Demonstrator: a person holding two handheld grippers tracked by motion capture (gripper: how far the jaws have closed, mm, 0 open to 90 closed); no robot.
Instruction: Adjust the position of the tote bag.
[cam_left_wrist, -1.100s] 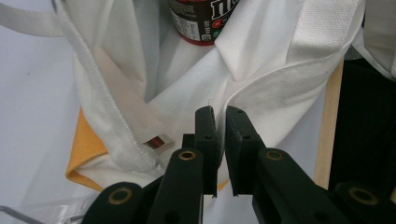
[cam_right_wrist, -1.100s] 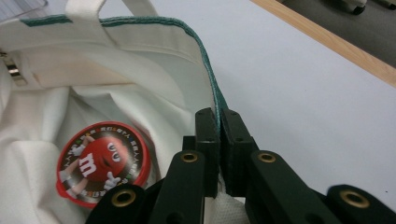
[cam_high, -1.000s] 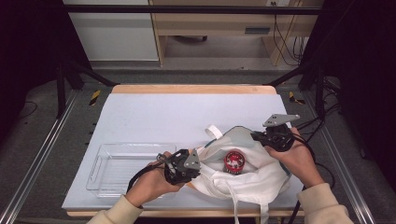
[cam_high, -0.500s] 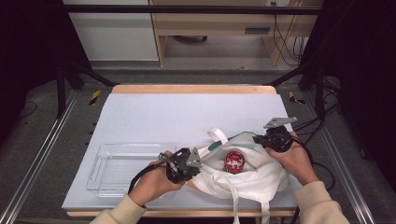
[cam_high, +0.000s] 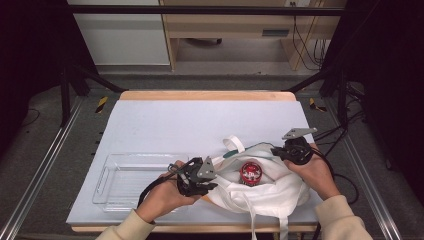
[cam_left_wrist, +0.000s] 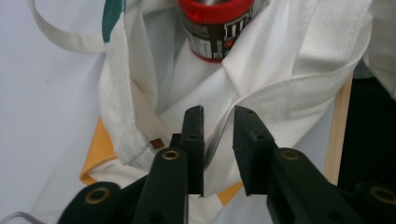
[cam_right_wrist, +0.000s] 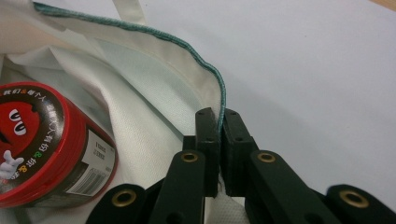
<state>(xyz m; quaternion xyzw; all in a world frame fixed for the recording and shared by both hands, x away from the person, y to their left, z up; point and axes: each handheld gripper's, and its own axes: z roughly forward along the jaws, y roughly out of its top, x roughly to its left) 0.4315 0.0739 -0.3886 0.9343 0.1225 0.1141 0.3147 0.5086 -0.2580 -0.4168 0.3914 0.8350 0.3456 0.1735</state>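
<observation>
White bag (cam_high: 260, 192) rim now lower, flatter.

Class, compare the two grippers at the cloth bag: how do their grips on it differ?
The right gripper is shut tight on the bag at its green-edged rim; the left gripper has a gap between its jaws, with a white fold running through. Both hold the bag's mouth open around the red can.

white bag (cam_high: 270, 192): matt woven cloth; red can (cam_high: 250, 172): glossy; tray (cam_high: 125, 170): clear smooth plastic.
</observation>
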